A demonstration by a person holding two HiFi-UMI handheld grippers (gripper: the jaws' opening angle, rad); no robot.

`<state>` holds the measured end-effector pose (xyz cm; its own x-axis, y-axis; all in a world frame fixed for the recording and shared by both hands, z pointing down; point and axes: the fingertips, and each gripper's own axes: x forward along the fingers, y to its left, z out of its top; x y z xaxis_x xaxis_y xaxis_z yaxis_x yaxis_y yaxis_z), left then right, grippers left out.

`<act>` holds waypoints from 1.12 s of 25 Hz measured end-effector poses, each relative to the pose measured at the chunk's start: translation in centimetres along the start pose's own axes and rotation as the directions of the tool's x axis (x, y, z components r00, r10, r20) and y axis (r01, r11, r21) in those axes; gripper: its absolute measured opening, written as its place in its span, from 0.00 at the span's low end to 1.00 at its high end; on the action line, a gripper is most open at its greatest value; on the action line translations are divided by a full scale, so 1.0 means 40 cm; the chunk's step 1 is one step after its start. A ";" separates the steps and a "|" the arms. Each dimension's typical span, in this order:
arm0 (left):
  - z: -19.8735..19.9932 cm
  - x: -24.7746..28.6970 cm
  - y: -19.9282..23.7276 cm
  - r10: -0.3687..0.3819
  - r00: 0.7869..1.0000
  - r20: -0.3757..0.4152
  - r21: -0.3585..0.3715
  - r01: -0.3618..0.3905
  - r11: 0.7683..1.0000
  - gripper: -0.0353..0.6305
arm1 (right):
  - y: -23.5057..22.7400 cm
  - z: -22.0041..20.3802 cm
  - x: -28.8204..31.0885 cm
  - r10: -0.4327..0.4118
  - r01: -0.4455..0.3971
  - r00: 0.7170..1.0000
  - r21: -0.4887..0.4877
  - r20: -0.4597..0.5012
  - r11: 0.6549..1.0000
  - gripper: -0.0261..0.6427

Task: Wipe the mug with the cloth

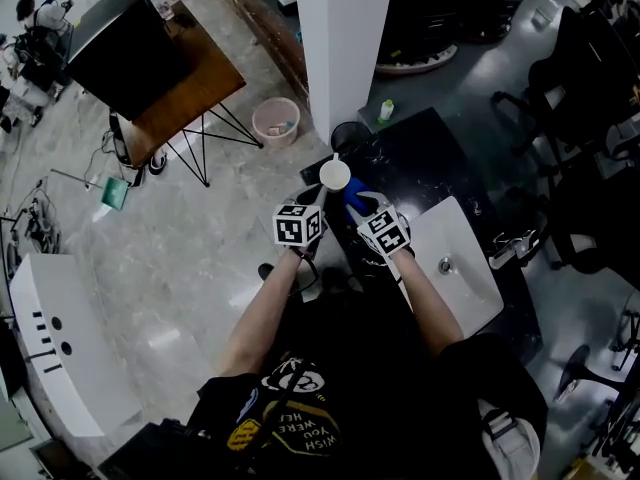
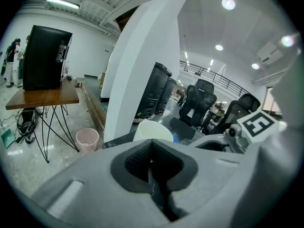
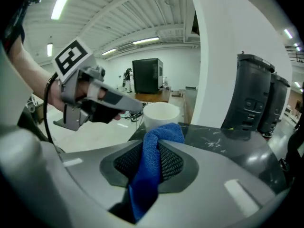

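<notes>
A white mug (image 1: 335, 174) is up at the near left corner of the black counter (image 1: 430, 158). My left gripper (image 1: 316, 201) reaches it from the left, jaws shut, apparently gripping the mug's side. In the left gripper view the mug (image 2: 153, 131) shows just past the closed pads. In the right gripper view the left gripper (image 3: 136, 108) touches the mug (image 3: 161, 115). My right gripper (image 3: 154, 161) is shut on a blue cloth (image 3: 156, 144), bunched just in front of the mug. From above, the cloth (image 1: 357, 200) lies right of the mug, at the right gripper (image 1: 366, 211).
A white sink (image 1: 478, 290) is set in the counter to my right. Beyond the mug stands a white pillar (image 1: 340, 38), with a pink bin (image 1: 276, 120) and a wooden table (image 1: 185, 93) on the left. Tall black units (image 3: 254, 96) are at the right.
</notes>
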<state>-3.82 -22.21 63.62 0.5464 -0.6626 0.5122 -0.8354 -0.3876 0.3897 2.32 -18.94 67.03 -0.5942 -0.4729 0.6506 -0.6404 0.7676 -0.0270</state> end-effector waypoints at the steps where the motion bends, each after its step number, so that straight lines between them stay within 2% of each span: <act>1: -0.002 0.001 -0.006 -0.005 1.000 -0.003 0.003 0.005 1.000 0.06 | 0.034 -0.015 -0.003 0.035 -0.035 0.999 -0.011 -0.016 0.999 0.17; 3: -0.007 0.002 -0.014 -0.009 1.000 -0.006 0.003 0.010 1.000 0.06 | 0.075 -0.030 -0.009 0.083 -0.085 0.996 -0.044 -0.036 0.995 0.17; 4: -0.008 0.002 -0.015 -0.010 1.000 -0.006 0.002 0.010 1.000 0.06 | 0.070 -0.022 -0.015 0.078 -0.079 0.997 -0.046 -0.024 0.996 0.17; 6: -0.008 -0.001 -0.011 -0.005 1.000 0.000 -0.002 0.005 1.000 0.06 | 0.007 0.022 -0.038 -0.001 0.001 0.999 -0.002 0.037 1.000 0.17; 8: -0.005 -0.005 -0.001 0.006 1.000 0.007 -0.009 -0.006 1.000 0.06 | -0.076 0.078 -0.069 -0.107 0.101 0.990 0.075 0.094 0.992 0.17; 11: -0.009 -0.006 0.016 0.023 1.000 0.005 -0.027 -0.023 0.999 0.06 | -0.142 0.111 -0.062 -0.175 0.164 0.980 0.121 0.094 0.979 0.17; 14: -0.015 0.001 0.019 0.035 0.999 -0.003 -0.028 -0.035 0.999 0.06 | -0.121 0.078 -0.010 -0.131 0.127 0.991 0.112 0.032 0.986 0.17; 20: -0.024 0.003 0.013 0.037 0.999 -0.003 -0.043 -0.037 0.998 0.06 | 0.023 -0.015 -0.011 0.063 -0.062 0.998 0.070 -0.016 0.996 0.17; 22: -0.022 0.004 0.018 0.033 0.999 -0.002 -0.042 -0.033 0.999 0.06 | 0.040 -0.016 -0.015 0.088 -0.088 0.996 0.038 -0.010 0.995 0.17; 23: -0.020 0.003 0.020 0.031 1.000 -0.001 -0.039 -0.031 0.999 0.06 | 0.025 -0.004 -0.020 0.067 -0.067 0.998 0.040 0.010 0.997 0.17; 26: -0.015 -0.002 0.028 0.035 0.999 0.005 -0.050 -0.035 0.998 0.06 | -0.083 0.061 -0.047 -0.068 0.058 0.994 0.114 0.088 0.992 0.17; 28: -0.010 -0.002 0.027 0.036 0.999 0.006 -0.061 -0.035 0.998 0.06 | -0.141 0.095 -0.050 -0.120 0.110 0.989 0.112 0.084 0.988 0.17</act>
<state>-4.72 -22.32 64.30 0.5159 -0.6798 0.5213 -0.8489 -0.3243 0.4173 5.29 -23.97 63.01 -0.5520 -0.5965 0.5827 -0.7525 0.6574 -0.0400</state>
